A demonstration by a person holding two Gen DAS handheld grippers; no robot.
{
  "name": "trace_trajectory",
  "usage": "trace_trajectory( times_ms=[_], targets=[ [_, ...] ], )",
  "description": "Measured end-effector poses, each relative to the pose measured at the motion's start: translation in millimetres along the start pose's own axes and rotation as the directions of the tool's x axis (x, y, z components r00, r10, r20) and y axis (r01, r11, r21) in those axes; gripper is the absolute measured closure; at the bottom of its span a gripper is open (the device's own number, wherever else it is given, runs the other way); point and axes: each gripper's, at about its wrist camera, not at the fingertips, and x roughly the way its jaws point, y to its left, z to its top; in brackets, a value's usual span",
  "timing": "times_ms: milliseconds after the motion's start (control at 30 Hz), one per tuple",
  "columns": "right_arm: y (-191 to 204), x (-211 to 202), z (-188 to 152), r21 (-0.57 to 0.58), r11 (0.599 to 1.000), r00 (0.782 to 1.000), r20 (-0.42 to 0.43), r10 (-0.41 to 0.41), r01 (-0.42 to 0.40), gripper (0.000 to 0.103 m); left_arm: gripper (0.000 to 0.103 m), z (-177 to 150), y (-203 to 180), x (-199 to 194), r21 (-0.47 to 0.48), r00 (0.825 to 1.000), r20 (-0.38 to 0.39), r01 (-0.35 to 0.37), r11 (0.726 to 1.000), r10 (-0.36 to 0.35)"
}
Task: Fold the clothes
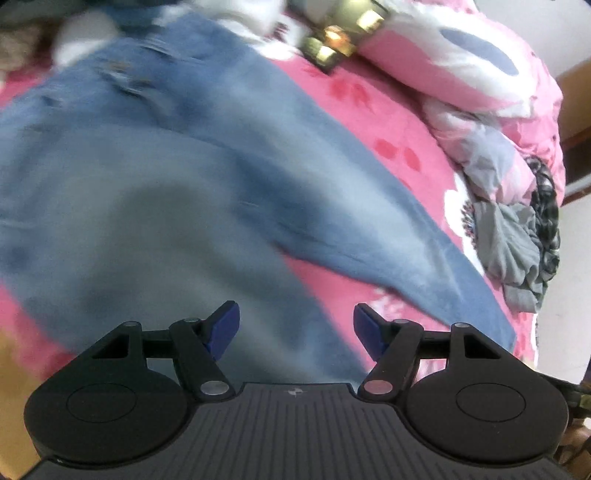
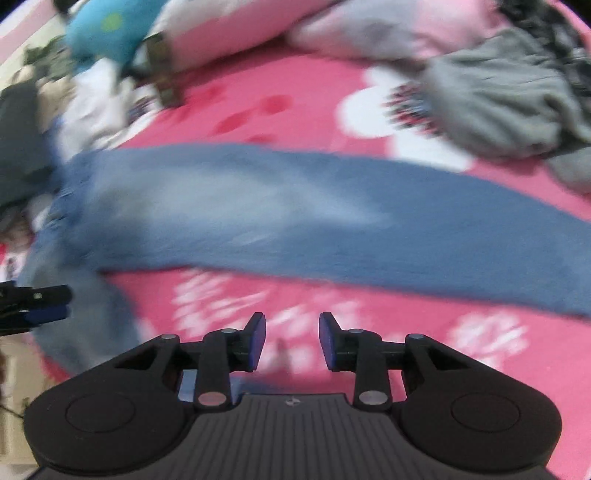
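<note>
A pair of faded blue jeans (image 1: 192, 177) lies spread on the pink flowered bedspread (image 1: 380, 122). In the left wrist view my left gripper (image 1: 296, 330) hovers open over the near leg, with nothing between its blue pads. In the right wrist view one jeans leg (image 2: 295, 218) stretches across the bed from left to right. My right gripper (image 2: 291, 341) stands open over bare bedspread (image 2: 266, 107) just in front of that leg, holding nothing. The left gripper's fingertips (image 2: 40, 306) show at the left edge, beside the other leg. Both views are blurred.
A crumpled grey garment (image 1: 517, 251) (image 2: 495, 107) and a dark checked cloth (image 1: 546, 206) lie at the bed's right side. A pink and white quilt (image 1: 458, 62) is heaped at the back. A gold and dark box (image 1: 340, 37) and a blue soft toy (image 2: 107, 29) sit nearby.
</note>
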Motion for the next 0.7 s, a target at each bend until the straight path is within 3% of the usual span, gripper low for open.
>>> trace_trajectory(
  times_ms=[133,267,367,433,467,533,633,700],
  targets=[
    [70,14,-13,-0.02,0.993,0.992,-0.048,0.118,-0.119,0.069,0.034,8,51,-33,-0.069,0.999,0.021,-0.026,0.997,0.027],
    [137,25,-33,-0.029,0.981,0.976,-0.109,0.189,-0.193,0.058,0.034,28,117,-52,-0.182,0.997,0.036,-0.066,0.981,0.073],
    [158,38,-55,0.153,0.959,0.949,-0.174,0.263,-0.238,0.057,0.034,39,153,-49,-0.268,0.997,0.04,-0.051,0.962,0.064],
    [155,45,-76,0.339,0.915,0.937,-0.189,0.293,-0.218,0.057,0.035,44,166,-42,-0.3,0.997,0.02,-0.061,0.952,0.071],
    [148,47,-87,0.436,0.882,0.942,-0.184,0.282,-0.179,0.057,0.035,46,167,-41,-0.286,0.998,0.015,-0.059,0.956,0.066],
    [125,44,-114,0.641,0.762,0.958,-0.147,0.244,-0.096,0.057,0.035,48,161,-42,-0.208,0.999,0.009,-0.05,0.977,0.053],
    [82,29,-158,0.864,0.503,0.987,-0.061,0.151,-0.024,0.057,0.035,45,141,-42,-0.025,0.998,-0.027,-0.054,0.998,0.053],
    [55,15,-188,0.946,0.325,0.998,-0.009,0.056,-0.01,0.057,0.035,38,118,-40,0.18,0.997,-0.064,-0.035,0.983,0.047]
  ],
)
